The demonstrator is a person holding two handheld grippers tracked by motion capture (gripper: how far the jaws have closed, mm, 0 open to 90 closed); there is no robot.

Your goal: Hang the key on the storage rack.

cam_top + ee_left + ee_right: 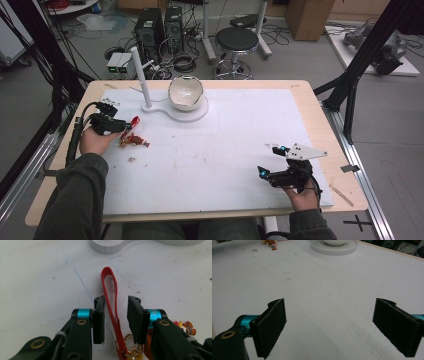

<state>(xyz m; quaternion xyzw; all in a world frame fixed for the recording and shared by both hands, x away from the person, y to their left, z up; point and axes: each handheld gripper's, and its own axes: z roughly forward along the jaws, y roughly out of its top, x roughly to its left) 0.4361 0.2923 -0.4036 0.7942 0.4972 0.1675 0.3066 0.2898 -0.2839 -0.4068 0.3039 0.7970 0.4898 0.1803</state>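
The left tongs (115, 320) straddle the red strap (110, 298) of a keychain lying on the white desk (225, 140) near the bowl stand (187, 112), pads not yet pressing it. The right tongs (329, 327) stand wide open, holding nothing, well apart at the desk's near right.

The white table (235, 130) is lit brightly and evenly from above. Only soft, faint shadows are cast. No strong glare is seen. The high view is a bit grainy. The floor behind is dimmer. Close jaws are slightly blurred.
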